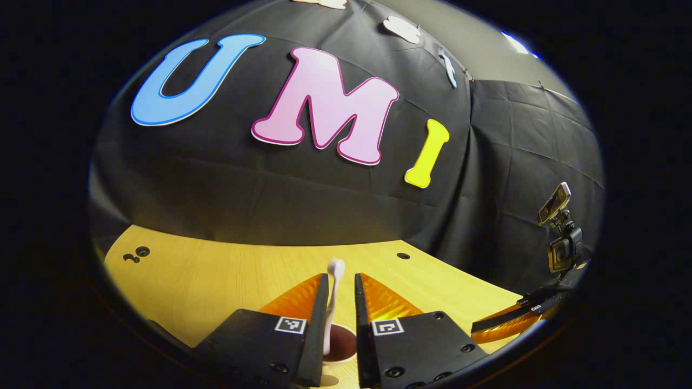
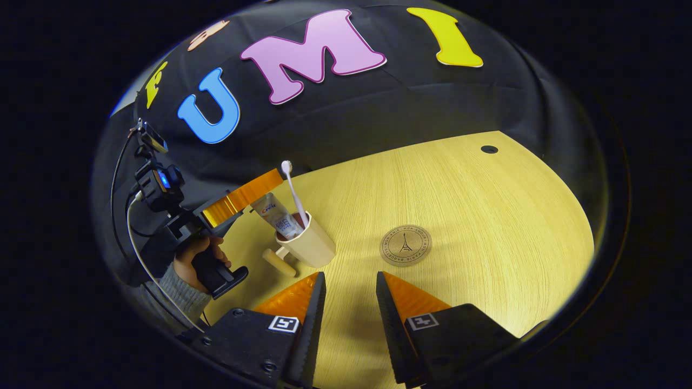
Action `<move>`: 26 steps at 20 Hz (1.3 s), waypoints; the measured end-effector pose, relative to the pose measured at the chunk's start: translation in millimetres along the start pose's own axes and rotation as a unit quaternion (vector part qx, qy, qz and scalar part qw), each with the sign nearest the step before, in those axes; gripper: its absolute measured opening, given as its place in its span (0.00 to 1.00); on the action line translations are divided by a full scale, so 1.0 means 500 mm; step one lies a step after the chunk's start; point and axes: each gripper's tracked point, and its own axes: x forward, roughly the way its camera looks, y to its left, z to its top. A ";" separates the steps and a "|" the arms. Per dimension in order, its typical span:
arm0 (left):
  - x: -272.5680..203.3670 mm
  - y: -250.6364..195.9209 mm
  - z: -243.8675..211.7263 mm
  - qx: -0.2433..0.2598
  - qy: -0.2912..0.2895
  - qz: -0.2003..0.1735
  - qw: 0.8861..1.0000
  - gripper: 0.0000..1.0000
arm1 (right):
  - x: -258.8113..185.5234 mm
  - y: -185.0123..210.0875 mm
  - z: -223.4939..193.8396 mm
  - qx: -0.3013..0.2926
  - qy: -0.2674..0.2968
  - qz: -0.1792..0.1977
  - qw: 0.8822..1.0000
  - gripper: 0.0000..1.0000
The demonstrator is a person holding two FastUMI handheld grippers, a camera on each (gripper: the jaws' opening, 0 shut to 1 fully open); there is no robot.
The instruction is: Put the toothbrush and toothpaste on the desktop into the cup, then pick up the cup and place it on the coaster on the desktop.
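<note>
The cream cup [image 2: 308,244] stands on the wooden desktop [image 2: 486,227], its stubby handle [image 2: 279,262] pointing toward the near edge. A toothpaste tube [image 2: 274,215] leans inside it, and the white toothbrush [image 2: 294,192] stands in it too, bristle head up and tilted slightly. The left gripper [image 2: 259,189], held in a person's hand [image 2: 197,259] with a grey sleeve, hovers right over the cup. In the left gripper view its own fingers [image 1: 319,324] sit a narrow gap apart with the toothbrush [image 1: 332,302] rising between them, close to one finger; I cannot tell whether either finger touches it. The cup [image 1: 341,346] lies directly below. The right gripper [image 2: 348,292] hangs over bare desktop with its fingers apart and nothing between them. The round coaster [image 2: 406,245] lies flat just beyond it, beside the cup but apart from it.
</note>
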 end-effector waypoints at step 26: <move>-0.212 0.023 -0.096 0.103 0.238 0.066 0.964 0.78 | -0.142 -0.098 -0.005 0.029 0.000 -0.031 0.999 0.57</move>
